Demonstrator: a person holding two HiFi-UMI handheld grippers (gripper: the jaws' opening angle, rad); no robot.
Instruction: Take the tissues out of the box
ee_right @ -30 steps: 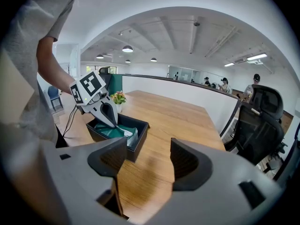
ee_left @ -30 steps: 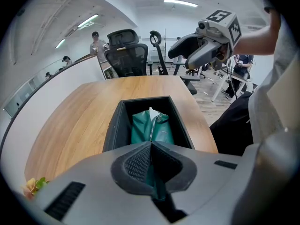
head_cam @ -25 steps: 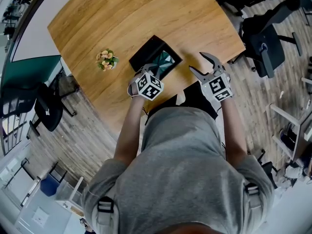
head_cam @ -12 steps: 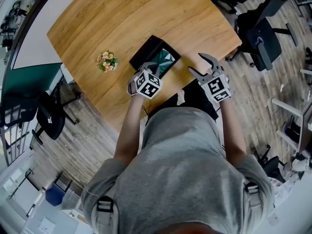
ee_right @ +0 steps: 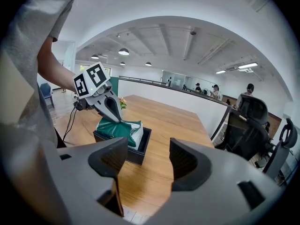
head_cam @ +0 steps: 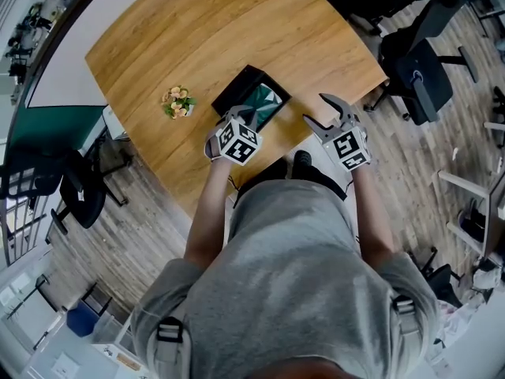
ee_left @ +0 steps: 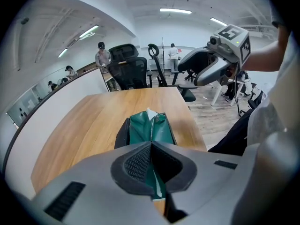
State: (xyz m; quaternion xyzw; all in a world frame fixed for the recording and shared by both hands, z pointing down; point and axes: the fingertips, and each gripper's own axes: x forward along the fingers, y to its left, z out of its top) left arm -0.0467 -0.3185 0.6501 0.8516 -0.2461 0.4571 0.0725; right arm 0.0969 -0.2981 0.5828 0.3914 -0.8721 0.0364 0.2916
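Tissue pack (ee_right: pixel 113 129) in black box (ee_right: pixel 136 156), pinched by left tongs (ee_right: pixel 118 120)

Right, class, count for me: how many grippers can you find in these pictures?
2. The left gripper is at the black box, shut on the green tissue pack. The right gripper hangs open and empty, right of the box.

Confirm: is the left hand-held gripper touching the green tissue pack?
Touching: the left gripper view shows the left hand-held gripper clamped shut on the green tissue pack.
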